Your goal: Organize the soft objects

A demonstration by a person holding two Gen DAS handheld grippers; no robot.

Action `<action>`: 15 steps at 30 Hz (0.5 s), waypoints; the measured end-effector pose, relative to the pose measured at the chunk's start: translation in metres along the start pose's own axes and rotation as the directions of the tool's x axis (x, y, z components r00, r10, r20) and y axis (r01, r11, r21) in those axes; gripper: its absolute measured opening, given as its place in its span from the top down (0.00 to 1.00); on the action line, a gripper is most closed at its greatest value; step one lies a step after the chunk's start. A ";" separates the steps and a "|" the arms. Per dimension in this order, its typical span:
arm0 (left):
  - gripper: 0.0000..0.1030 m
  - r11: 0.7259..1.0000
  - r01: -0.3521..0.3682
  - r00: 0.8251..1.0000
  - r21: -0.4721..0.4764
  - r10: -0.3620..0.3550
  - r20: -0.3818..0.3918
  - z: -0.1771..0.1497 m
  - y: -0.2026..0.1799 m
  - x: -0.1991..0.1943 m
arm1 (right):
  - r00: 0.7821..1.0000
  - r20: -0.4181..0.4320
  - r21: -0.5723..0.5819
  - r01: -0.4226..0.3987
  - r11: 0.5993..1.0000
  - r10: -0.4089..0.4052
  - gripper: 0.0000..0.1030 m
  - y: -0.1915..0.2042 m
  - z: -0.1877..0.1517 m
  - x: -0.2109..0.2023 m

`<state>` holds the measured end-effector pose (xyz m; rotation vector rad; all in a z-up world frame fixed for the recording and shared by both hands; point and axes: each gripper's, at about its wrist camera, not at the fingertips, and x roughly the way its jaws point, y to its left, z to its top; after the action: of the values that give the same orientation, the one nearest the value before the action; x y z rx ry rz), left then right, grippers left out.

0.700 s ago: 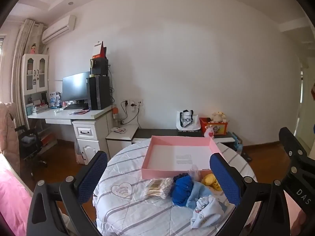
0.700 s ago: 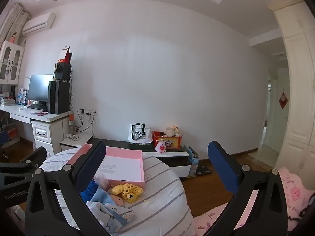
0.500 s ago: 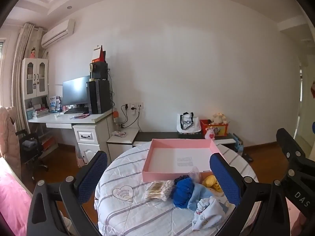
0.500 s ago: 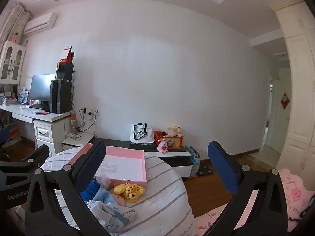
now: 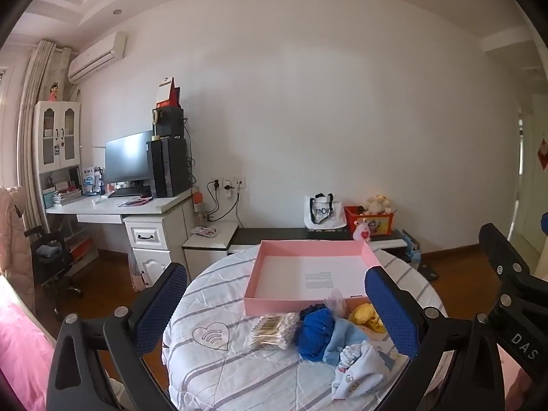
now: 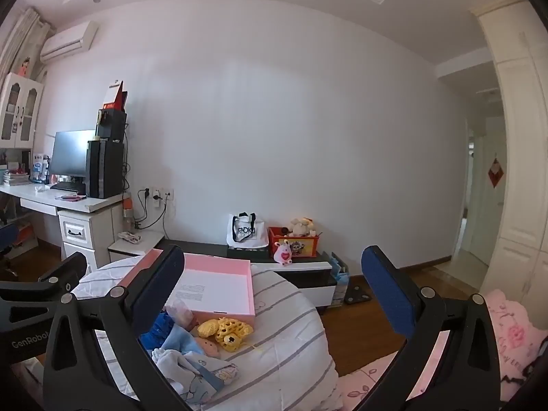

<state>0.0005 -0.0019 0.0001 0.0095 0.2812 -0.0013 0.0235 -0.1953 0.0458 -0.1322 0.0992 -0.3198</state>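
Ahead, I see a round table (image 5: 219, 370) under a striped quilted cloth, where a shallow pink box (image 5: 310, 275) sits empty with the soft things heaped just in front of it: a bag of cotton swabs (image 5: 274, 330), a blue knitted piece (image 5: 315, 332), yellow crocheted pieces (image 6: 226, 330) and pale baby clothes (image 5: 359, 366). My left gripper (image 5: 284, 311) and right gripper (image 6: 274, 294) both hover with jaws spread wide, holding nothing.

We see a tray (image 5: 310, 275) on the table (image 5: 219, 370), with swabs (image 5: 274, 330) and soft things (image 5: 342, 342) before it.
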 end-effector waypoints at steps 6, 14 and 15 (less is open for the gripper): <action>0.00 1.000 -0.005 1.000 0.004 0.005 0.004 0.000 -0.001 -0.003 | 1.000 0.001 0.001 0.000 1.000 0.000 0.00 0.000 0.000 0.000; 0.01 1.000 0.001 1.000 0.004 -0.001 -0.003 0.001 -0.001 -0.005 | 1.000 0.002 -0.001 -0.004 1.000 0.004 0.00 0.000 0.000 0.000; 0.01 1.000 0.001 1.000 0.004 -0.001 -0.004 0.002 -0.001 -0.005 | 1.000 0.002 -0.002 -0.004 1.000 0.004 0.00 0.000 0.000 -0.001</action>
<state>-0.0042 -0.0029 0.0031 0.0135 0.2856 -0.0026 0.0228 -0.1950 0.0459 -0.1338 0.0973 -0.3153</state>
